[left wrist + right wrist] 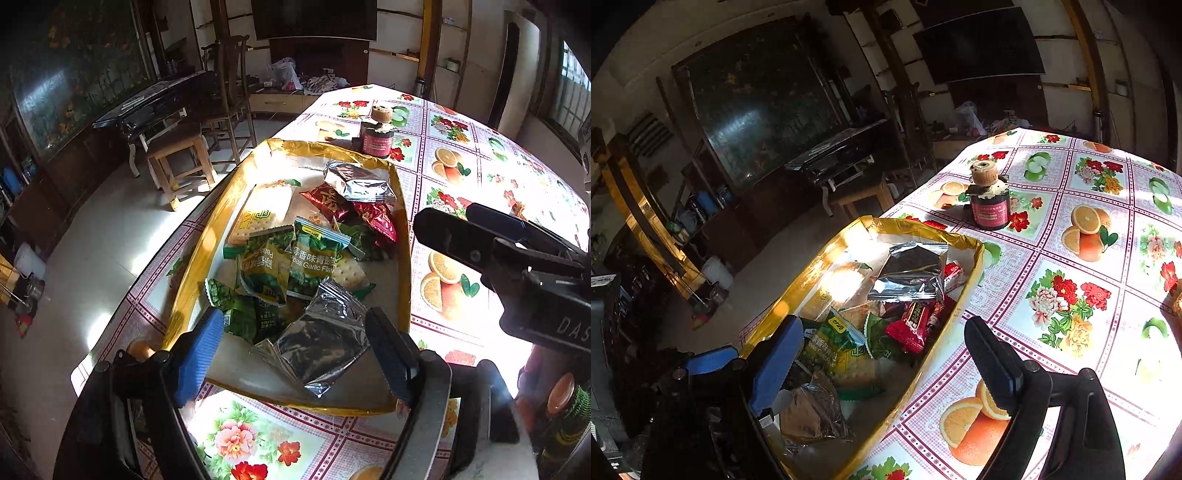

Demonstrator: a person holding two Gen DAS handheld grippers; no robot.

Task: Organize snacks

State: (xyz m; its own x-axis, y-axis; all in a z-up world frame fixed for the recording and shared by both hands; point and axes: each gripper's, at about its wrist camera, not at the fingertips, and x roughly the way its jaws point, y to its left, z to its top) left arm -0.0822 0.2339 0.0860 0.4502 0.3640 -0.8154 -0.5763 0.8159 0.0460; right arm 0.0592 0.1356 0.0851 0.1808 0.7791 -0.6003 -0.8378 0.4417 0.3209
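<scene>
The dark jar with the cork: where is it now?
The jar stands upright on the tablecloth, just beyond the gold tray's far end, outside it.

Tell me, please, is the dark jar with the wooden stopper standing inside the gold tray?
No, the jar stands on the flowered tablecloth beyond the far end of the gold tray, outside its rim.

Corked jar (376, 134) on floral tablecloth (480, 177)
</scene>
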